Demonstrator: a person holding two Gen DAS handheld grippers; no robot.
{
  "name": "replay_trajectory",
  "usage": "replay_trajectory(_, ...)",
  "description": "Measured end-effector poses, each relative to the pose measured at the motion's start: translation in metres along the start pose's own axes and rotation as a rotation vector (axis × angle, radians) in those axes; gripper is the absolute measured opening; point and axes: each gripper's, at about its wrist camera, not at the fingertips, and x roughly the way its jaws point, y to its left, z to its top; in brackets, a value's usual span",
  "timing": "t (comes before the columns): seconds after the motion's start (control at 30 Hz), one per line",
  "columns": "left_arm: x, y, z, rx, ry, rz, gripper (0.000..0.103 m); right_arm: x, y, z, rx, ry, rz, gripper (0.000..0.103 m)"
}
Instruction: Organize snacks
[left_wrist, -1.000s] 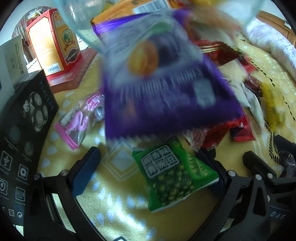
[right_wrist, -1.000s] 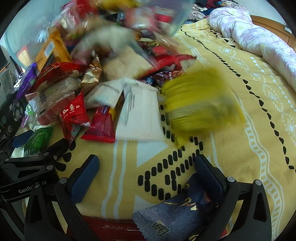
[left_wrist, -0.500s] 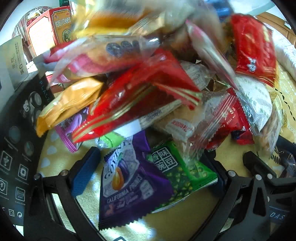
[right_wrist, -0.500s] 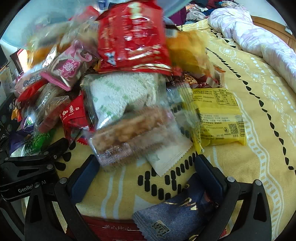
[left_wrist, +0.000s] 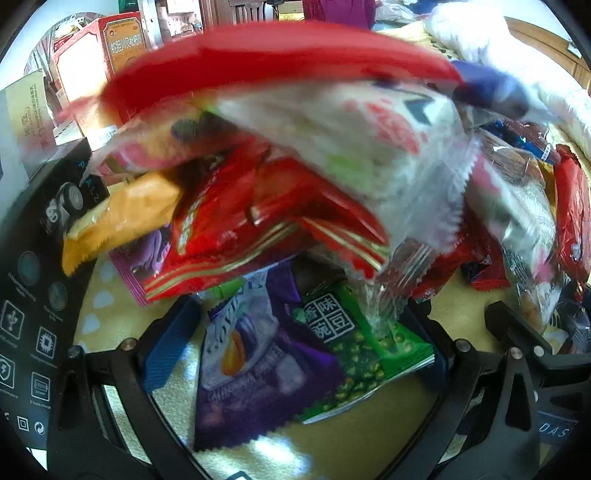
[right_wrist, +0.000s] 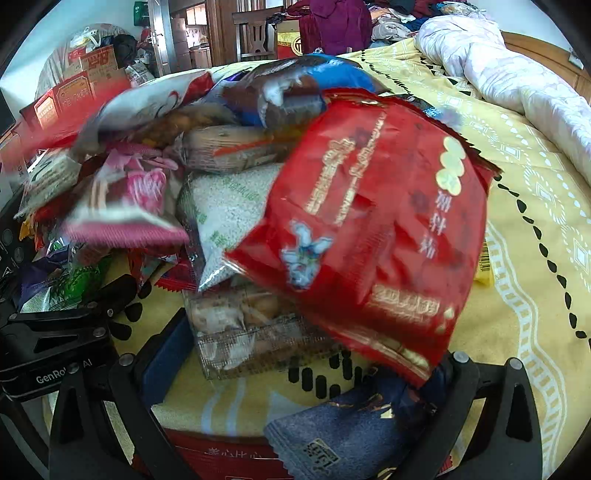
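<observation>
While both claws (left_wrist: 291, 339) (right_wrist: 306, 354) gape wide, snack packets (right_wrist: 369, 229) pile on the yellow bedspread (right_wrist: 524, 192).

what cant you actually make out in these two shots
- Left wrist view: the big red packet and white packet are motion-blurred; print unreadable.
- Left wrist view: the green pea packet is partly covered by the pile.
- Right wrist view: the yellow packet is mostly hidden behind the large red bag.

Red packet (right_wrist: 369, 236) (gold lettering), yellow bedspread (right_wrist: 524, 258)
</observation>
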Motion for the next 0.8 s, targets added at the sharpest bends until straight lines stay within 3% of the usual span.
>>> replay_trajectory(0.8, 0.0015, -0.0009, -0.0014, 0.0, 0.001, 0.0, 0.103, -0.0004, 0.0015, -0.0013, 0.0, 0.0, 0.0, 0.103)
